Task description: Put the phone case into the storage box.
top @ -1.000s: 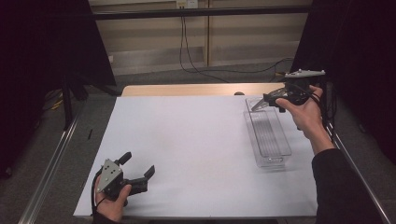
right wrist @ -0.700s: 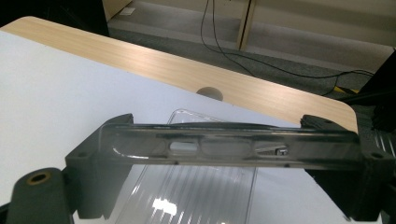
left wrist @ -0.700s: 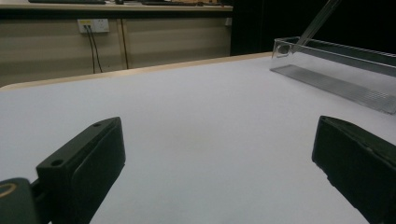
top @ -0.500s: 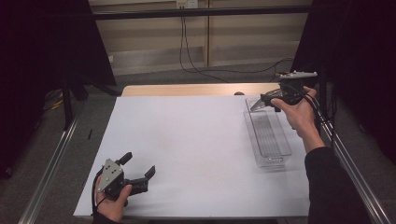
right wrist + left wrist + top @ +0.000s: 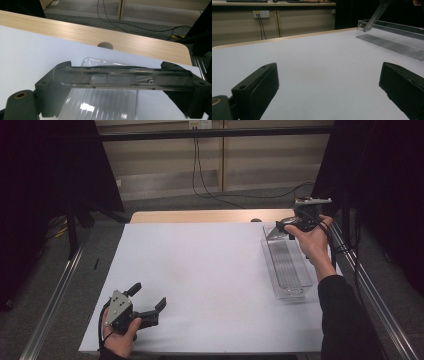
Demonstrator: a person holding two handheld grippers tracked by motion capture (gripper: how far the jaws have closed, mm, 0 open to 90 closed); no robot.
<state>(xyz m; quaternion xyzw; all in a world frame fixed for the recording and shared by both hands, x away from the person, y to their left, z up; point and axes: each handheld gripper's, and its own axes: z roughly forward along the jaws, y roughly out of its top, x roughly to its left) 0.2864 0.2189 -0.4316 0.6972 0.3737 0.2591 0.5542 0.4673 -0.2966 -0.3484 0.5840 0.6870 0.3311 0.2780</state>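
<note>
White sheet covers the table; dark curtains stand at both sides. Clear tray lies along the right edge. Since a second ago the right gripper has moved slightly toward the tray's far end, jaws clamped across a clear flat piece, so placement looks near. Left gripper rests unmoved at the near-left corner, jaws wide and empty.

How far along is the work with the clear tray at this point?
Early. Done: the right gripper has closed on a clear flat piece. In hand: it is held over the far end of the clear tray. Left: setting it down; the left gripper rests open on the table.
</note>
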